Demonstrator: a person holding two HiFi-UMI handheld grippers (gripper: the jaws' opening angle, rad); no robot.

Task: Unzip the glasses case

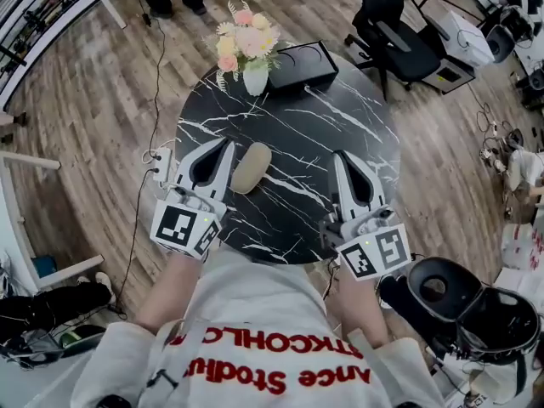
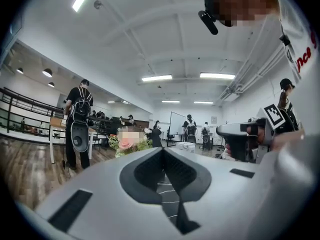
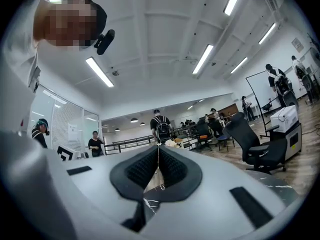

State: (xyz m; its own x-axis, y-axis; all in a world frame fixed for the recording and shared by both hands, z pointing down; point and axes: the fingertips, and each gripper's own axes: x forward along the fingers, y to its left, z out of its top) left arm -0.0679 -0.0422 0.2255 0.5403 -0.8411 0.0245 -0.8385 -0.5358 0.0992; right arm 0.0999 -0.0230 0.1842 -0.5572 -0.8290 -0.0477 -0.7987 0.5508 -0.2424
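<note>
A beige oval glasses case (image 1: pixel 252 167) lies on the round black marble table (image 1: pixel 340 117), left of its middle. My left gripper (image 1: pixel 227 145) hangs just left of the case, jaws shut and empty, tips beside its left edge. My right gripper (image 1: pixel 342 156) hovers over the table's right part, well apart from the case, also shut and empty. In the left gripper view the closed jaws (image 2: pixel 163 151) point level across the room, and the case does not show there. In the right gripper view the shut jaws (image 3: pixel 158 153) let a sliver of beige and of marble show between them.
A vase of pink and cream flowers (image 1: pixel 246 45) and a black box (image 1: pixel 302 65) stand at the table's far edge. A black office chair (image 1: pixel 395 32) is beyond the table on the right. Cables and a power strip (image 1: pixel 158 161) lie on the wooden floor left of the table.
</note>
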